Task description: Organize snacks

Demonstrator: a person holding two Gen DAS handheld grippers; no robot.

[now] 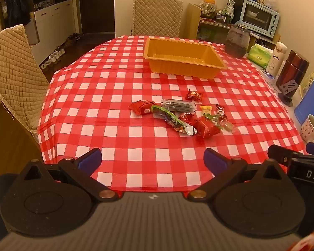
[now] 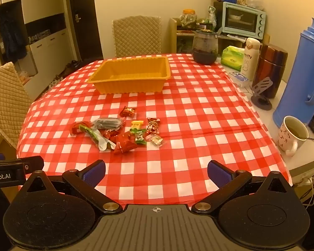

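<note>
A pile of several wrapped snacks (image 1: 184, 115) (image 2: 119, 132) lies on the red-and-white checked tablecloth (image 1: 115, 96) (image 2: 198, 113), in red, green, grey and yellow wrappers. One small red packet (image 1: 194, 95) (image 2: 127, 111) sits apart, on the far side of the pile. Beyond them stands an orange plastic tray (image 1: 217, 61) (image 2: 94, 79) with nothing visible inside. My left gripper (image 1: 152, 160) hovers open over the near table edge, short of the pile, nothing between its blue pads. My right gripper (image 2: 156, 172) is likewise open with nothing in it, the pile ahead to its left.
Along the table's right side stand a dark jar (image 2: 205, 46), green tissue pack (image 2: 232, 57), white bottle (image 2: 250, 59), brown canister (image 2: 271, 69), blue jug (image 2: 299, 79) and a mug with a spoon (image 2: 293, 135). Quilted chairs (image 1: 12, 71) (image 1: 157, 15) stand left and behind.
</note>
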